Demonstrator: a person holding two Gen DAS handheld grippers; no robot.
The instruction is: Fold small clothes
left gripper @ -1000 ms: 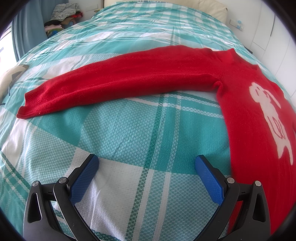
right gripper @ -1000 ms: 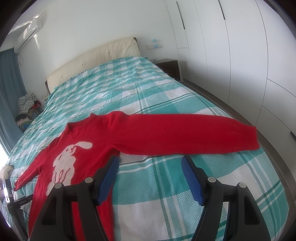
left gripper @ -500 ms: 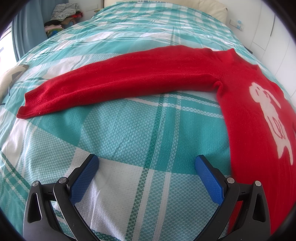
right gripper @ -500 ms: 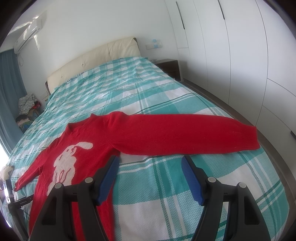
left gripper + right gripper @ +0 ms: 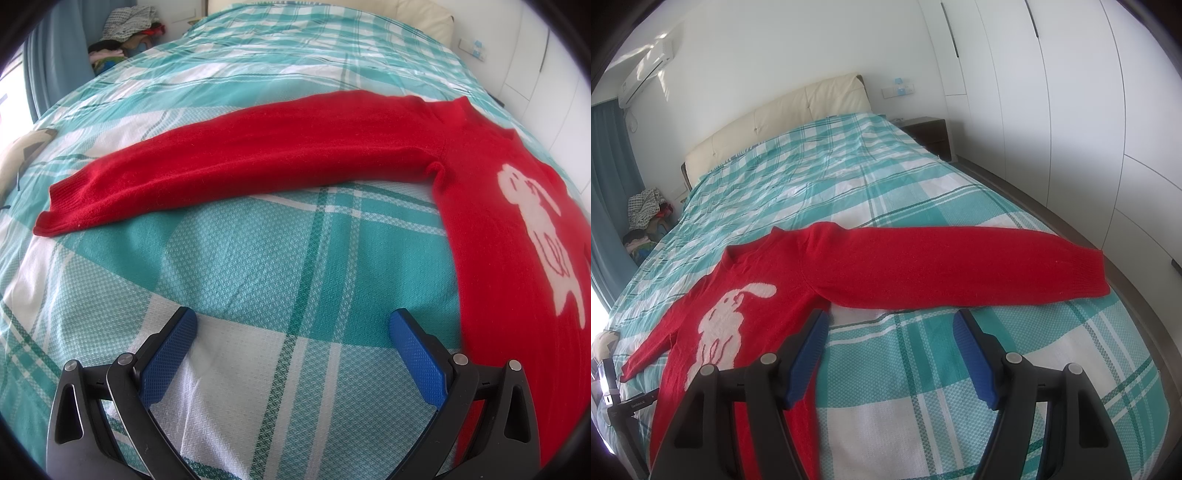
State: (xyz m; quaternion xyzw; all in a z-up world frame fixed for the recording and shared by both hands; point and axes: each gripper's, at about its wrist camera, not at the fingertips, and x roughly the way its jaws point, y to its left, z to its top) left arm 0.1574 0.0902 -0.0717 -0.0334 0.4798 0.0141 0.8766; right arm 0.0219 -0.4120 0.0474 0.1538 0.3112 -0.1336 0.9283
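Red sweater (image 5: 849,266) w/ white rabbit motif (image 5: 727,314) lies flat, front up, on teal-plaid bedspread (image 5: 923,192), sleeves spread so long axis runs side to side across bed; neckline points toward the beige headboard (image 5: 775,122), hem toward cameras. Left sleeve cuff (image 5: 59,210) at far left, right cuff (image 5: 1089,273) near bed's right edge. Left gripper (image 5: 291,325) wide open over bare bedspread, holding nothing; right gripper (image 5: 890,325) open too, just short of the armpit, empty.

Sweater (image 5: 768,295) flat on bed (image 5: 923,206), sleeves outspread.
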